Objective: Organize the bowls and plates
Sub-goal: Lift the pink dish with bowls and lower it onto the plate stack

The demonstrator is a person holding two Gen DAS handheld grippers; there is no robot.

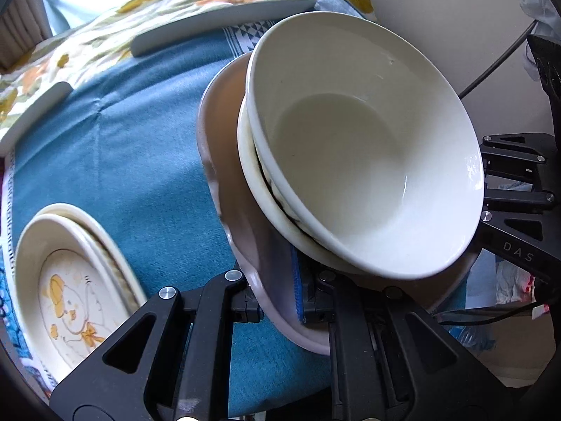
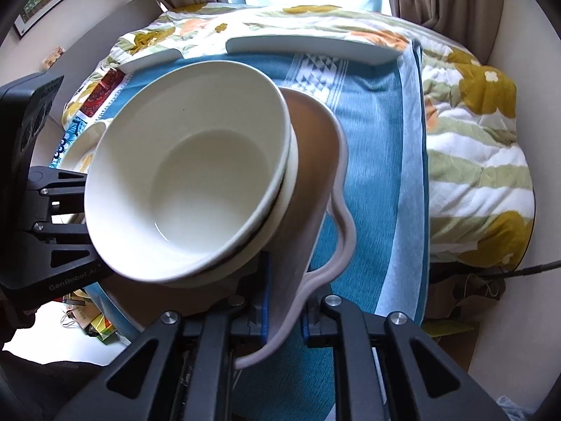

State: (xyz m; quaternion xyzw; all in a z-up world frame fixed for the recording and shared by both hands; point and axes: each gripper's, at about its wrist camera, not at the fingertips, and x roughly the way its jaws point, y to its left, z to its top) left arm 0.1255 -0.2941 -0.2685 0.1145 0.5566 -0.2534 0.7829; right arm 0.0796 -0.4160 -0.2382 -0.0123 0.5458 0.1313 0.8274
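A pinkish-grey wavy-rimmed plate (image 1: 224, 147) is held above the table, tilted, with two nested white bowls (image 1: 364, 147) stacked on it. My left gripper (image 1: 280, 301) is shut on the plate's near rim. My right gripper (image 2: 284, 312) is shut on the plate's opposite rim (image 2: 336, 217); the bowls (image 2: 196, 175) sit left of it. Each gripper shows in the other's view, the right one (image 1: 519, 210) and the left one (image 2: 45, 228). A stack of cream plates (image 1: 70, 280) with a yellow cartoon print lies on the table at lower left.
The table has a teal cloth (image 1: 122, 147) over a floral quilt (image 2: 473, 161). Two pale grey flat pieces (image 2: 315, 47) lie at the far edge. A wall (image 1: 438, 17) is close on the right. Clutter lies on the floor (image 2: 94, 319).
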